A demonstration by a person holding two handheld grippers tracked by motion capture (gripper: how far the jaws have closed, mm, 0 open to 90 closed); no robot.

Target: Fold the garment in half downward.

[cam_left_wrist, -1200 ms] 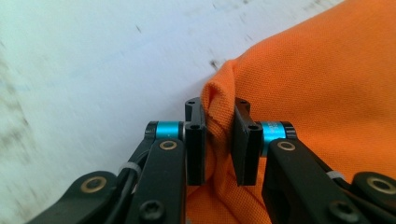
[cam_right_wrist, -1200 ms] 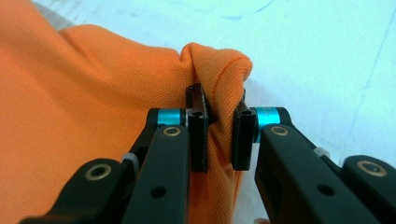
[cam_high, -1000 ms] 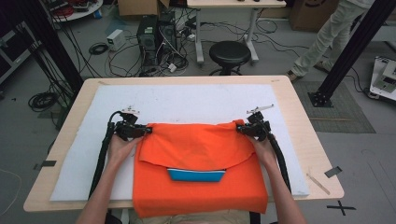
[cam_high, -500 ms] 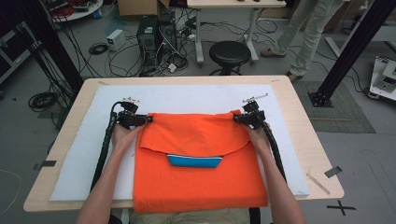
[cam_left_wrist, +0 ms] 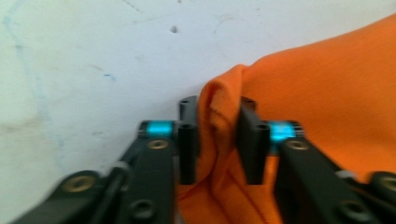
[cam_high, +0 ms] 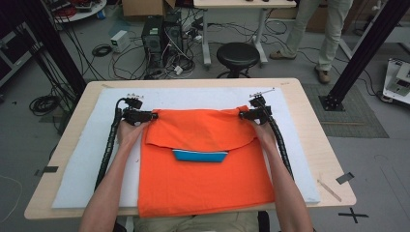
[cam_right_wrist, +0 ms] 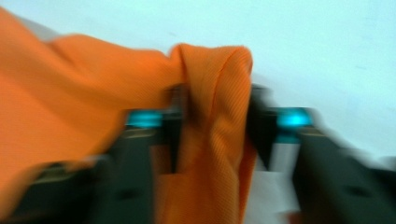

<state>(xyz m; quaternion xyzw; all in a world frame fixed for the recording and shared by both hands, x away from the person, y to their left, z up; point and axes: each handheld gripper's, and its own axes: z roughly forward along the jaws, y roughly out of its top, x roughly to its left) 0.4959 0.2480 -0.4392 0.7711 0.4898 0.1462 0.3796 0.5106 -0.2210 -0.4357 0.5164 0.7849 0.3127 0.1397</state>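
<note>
An orange cloth (cam_high: 203,183) lies on the white mat (cam_high: 96,164), its near part folded over toward the far side as a flap. A blue strip (cam_high: 200,155) shows under the flap's edge. My left gripper (cam_high: 153,116) is at the flap's far left corner and my right gripper (cam_high: 242,115) at its far right corner. Both pairs of jaws have just been opening. In the left gripper view the left gripper (cam_left_wrist: 217,140) stands open with a bunched fold of cloth (cam_left_wrist: 327,93) loose between the jaws. In the right gripper view the right gripper (cam_right_wrist: 217,126) is open around a cloth fold (cam_right_wrist: 219,84).
The mat covers most of the wooden table (cam_high: 314,145). A strip of black tape (cam_high: 344,178) lies near its right edge. Beyond the far edge stand a black stool (cam_high: 237,54), computer towers (cam_high: 162,36) with cables, and a person's legs (cam_high: 329,29).
Both grippers have carried the flap's corners farther from the person, widening the folded part. Their jaws have opened and the corners now lie on the mat.
</note>
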